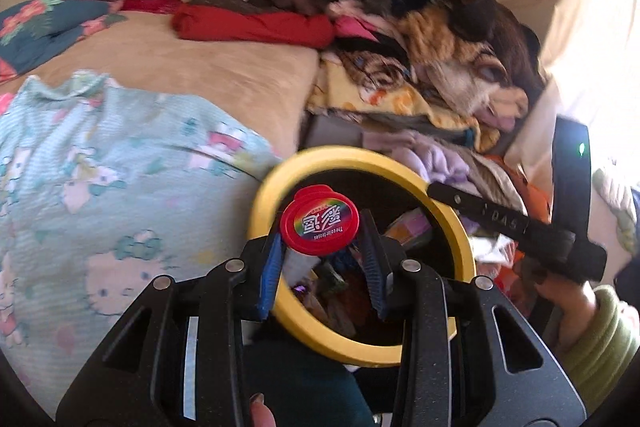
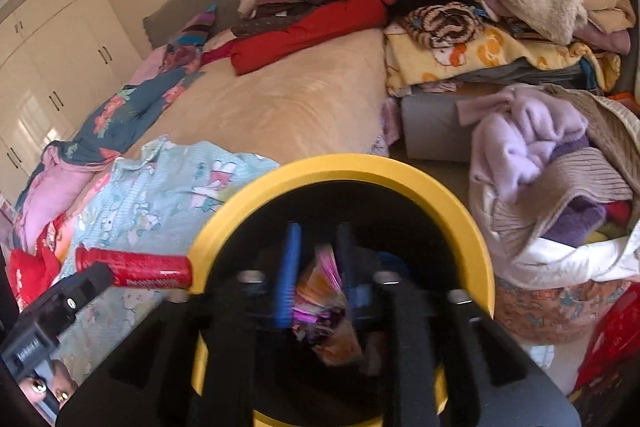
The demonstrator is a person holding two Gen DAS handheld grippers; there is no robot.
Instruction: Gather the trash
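Left gripper clenches red tube over yellow bin: light, stiff, slick; hold mid-body. Right gripper pinches crinkly wrapper.

Crumpled wrapper above yellow-rimmed bin

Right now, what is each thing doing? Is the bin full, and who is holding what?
Left gripper: shut on red tube, over the bin's rim.
Red tube: held, not yet dropped in.
Right gripper: blurred, over bin, wrapper between fingers.
Yellow-rimmed bin: open, wrappers inside, not full.
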